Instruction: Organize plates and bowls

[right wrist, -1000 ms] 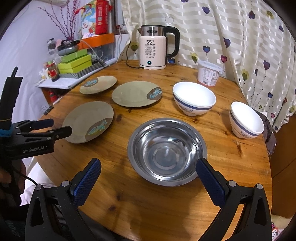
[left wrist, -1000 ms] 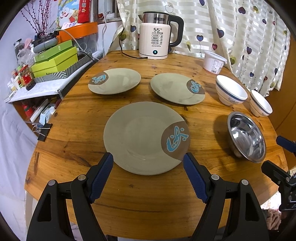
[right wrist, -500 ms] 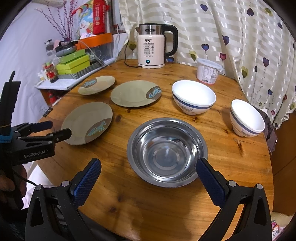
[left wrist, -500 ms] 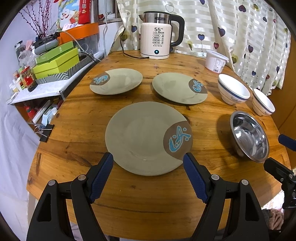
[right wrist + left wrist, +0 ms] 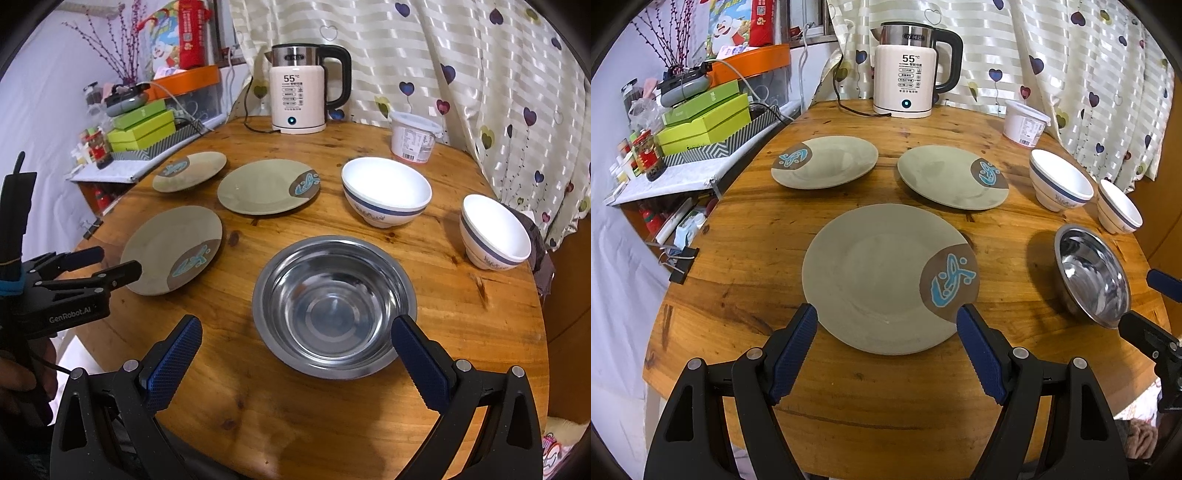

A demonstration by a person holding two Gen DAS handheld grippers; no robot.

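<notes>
The kettle [image 5: 911, 70] at the back of the table shows "55" with a small "°C" on its cream front, above rows of small characters too fine to read. In the right wrist view, the black body of the left gripper [image 5: 117, 264] bears the white words "GenRobot.AI". The white tub [image 5: 413, 137] near the curtain carries a printed label and barcode, and the red box [image 5: 191, 33] on the shelf a square code, but neither can be read.
</notes>
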